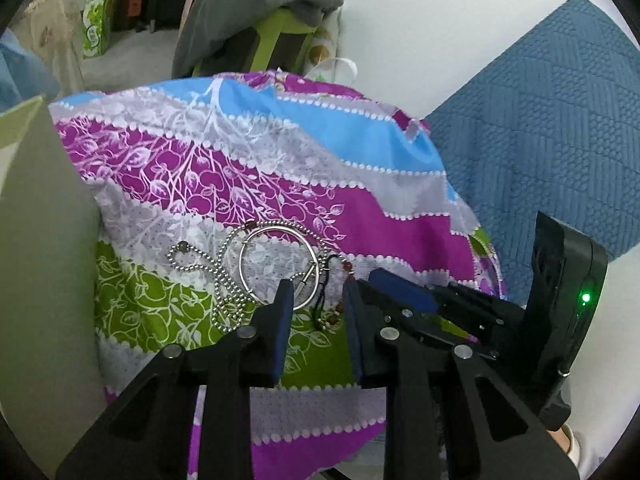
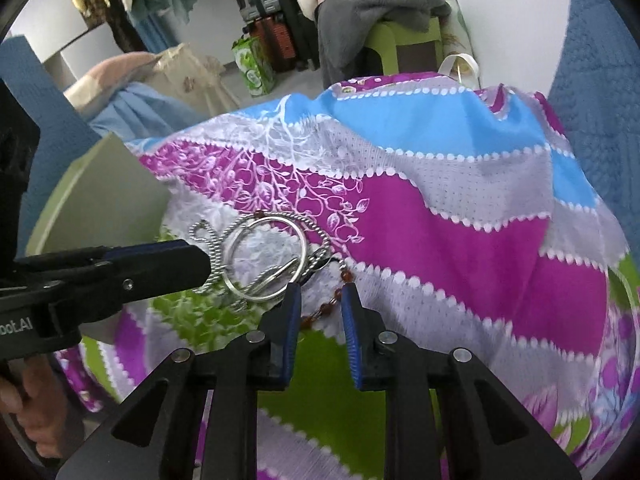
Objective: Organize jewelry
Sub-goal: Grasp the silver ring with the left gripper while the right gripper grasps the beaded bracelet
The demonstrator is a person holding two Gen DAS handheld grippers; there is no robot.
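Observation:
A heap of jewelry lies on a striped floral cloth (image 1: 360, 216): a silver bangle (image 1: 256, 240), a silver ball-chain necklace (image 1: 200, 268) and a string of brown beads (image 1: 344, 268). My left gripper (image 1: 318, 292) is open just in front of the bangle, empty. In the right wrist view the bangle (image 2: 240, 236), the chain (image 2: 208, 236) and the brown beads (image 2: 324, 310) lie ahead. My right gripper (image 2: 320, 296) is open with the bead string lying between its fingertips. The left gripper (image 2: 160, 264) reaches in from the left over the chain.
A pale green box or board (image 1: 44, 240) stands at the cloth's left edge. A blue quilted cover (image 1: 540, 140) lies to the right. Behind are a green stool (image 1: 280, 36) with grey clothes, luggage and a green carton (image 1: 96, 24).

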